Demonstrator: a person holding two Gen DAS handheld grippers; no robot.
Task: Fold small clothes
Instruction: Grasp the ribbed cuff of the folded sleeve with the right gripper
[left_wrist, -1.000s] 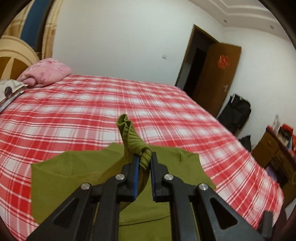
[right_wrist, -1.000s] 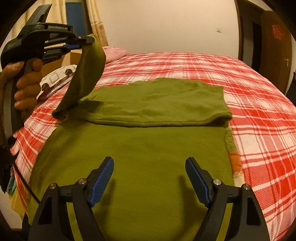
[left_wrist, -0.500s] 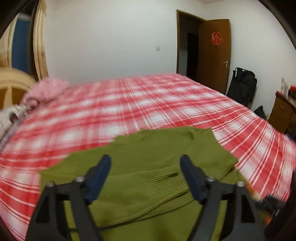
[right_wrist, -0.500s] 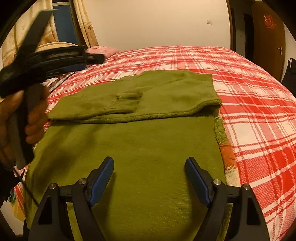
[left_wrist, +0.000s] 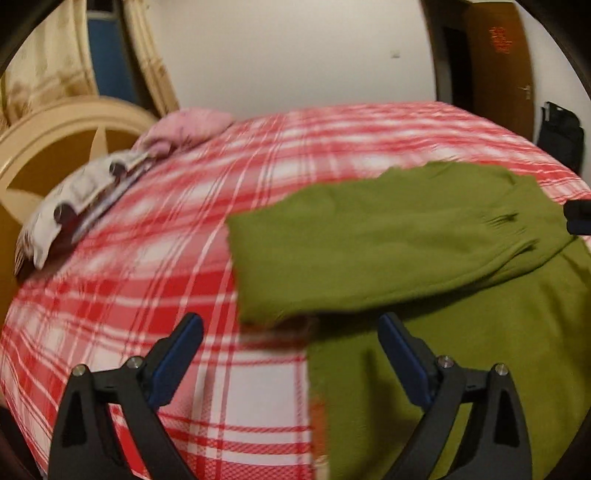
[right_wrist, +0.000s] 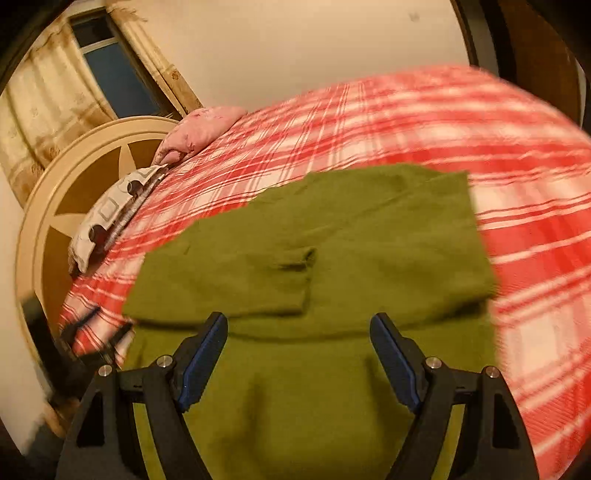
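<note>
Left claw jaws opening wide, nothing between them, over the sweater's edge. Right claw wide apart, empty, above the same sweater. One green sweater lies flat on the plaid bed, one sleeve folded across it. Two pillows near the bed's headboard.

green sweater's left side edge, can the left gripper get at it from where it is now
Probably yes: the left gripper, jaws opening and empty, hangs right over the green sweater where its side edge meets the plaid bedspread. Nothing lies between.
</note>
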